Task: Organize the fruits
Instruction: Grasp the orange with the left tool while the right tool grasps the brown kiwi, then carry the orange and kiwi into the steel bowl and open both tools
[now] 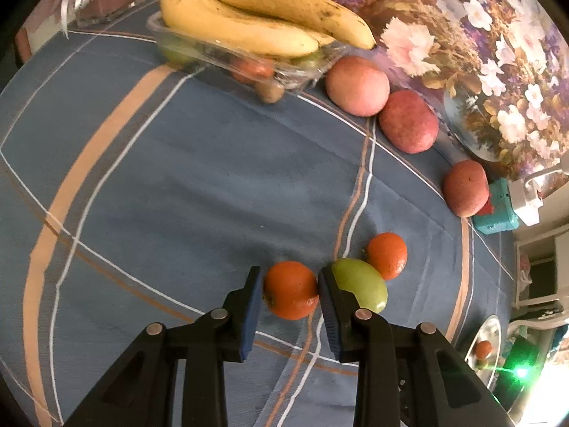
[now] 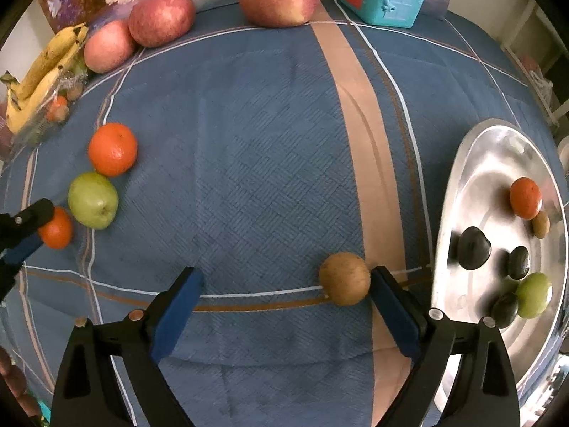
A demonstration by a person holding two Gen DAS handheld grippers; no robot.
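The left gripper (image 1: pixel 290 306) has its blue pads pressed on both sides of an orange mandarin (image 1: pixel 291 290), which sits on the blue checked tablecloth (image 1: pixel 177 185) at about six o'clock in the left wrist view. Its dimpled end faces the lower left pad; the fruit is nearly round, with no clear long axis. Just beside it at three o'clock lies a green fruit (image 1: pixel 361 284), its long axis running from ten to four o'clock, touching a second mandarin (image 1: pixel 387 256) beyond it. Three reddish apples (image 1: pixel 357 85) form a row from one toward three o'clock, and a bunch of bananas (image 1: pixel 263 17) rests on a clear tray (image 1: pixel 213 53) at twelve, tips pointing toward three o'clock.

The right gripper (image 2: pixel 286 307) has its fingers wide apart, pointing steeply down at the cloth. A brown round fruit (image 2: pixel 344 278) lies between them, just beside the right pad. A metal plate (image 2: pixel 473 163) at three o'clock holds a mandarin, a green fruit, dark fruits and a small brown one.
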